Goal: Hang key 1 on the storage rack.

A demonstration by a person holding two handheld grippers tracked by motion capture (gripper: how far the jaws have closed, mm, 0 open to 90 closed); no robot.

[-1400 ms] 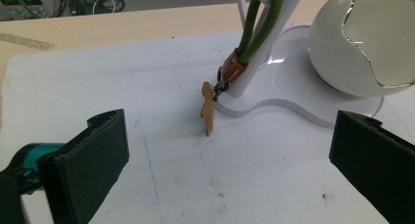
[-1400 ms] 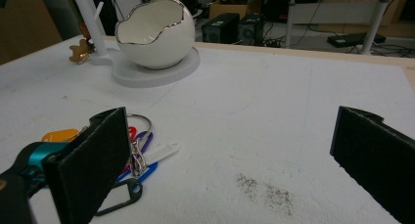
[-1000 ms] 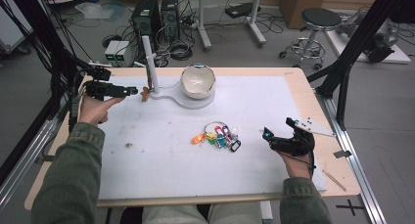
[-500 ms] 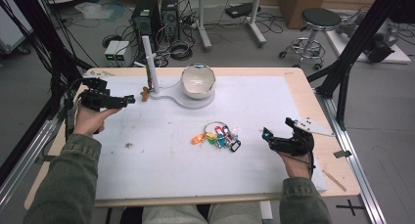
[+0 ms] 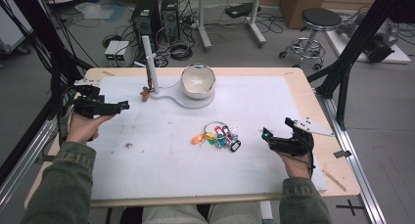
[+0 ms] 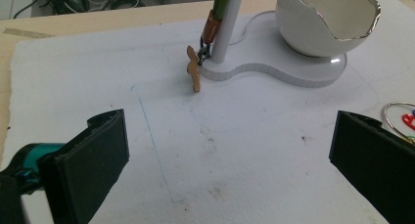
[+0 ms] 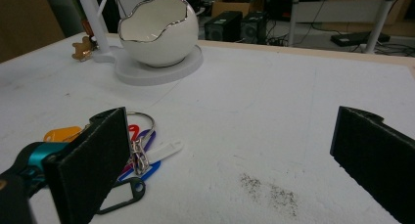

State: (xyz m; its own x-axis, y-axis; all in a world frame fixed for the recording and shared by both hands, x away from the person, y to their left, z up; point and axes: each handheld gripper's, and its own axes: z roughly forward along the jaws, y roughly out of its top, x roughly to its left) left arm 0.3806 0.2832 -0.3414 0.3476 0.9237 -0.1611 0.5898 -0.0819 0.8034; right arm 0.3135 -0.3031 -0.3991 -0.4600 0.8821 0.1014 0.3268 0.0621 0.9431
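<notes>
— While your left tool (image 5: 125, 105) gapes empty, where's the charm (image 5: 145, 93)?
— Hanging at the stand (image 5: 149, 67). Your right tool (image 5: 265, 134) is released too, near the keys (image 5: 218, 136).

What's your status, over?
Left gripper open, empty, left of stand. Right gripper open, beside key bunch. Nothing between them.
</notes>
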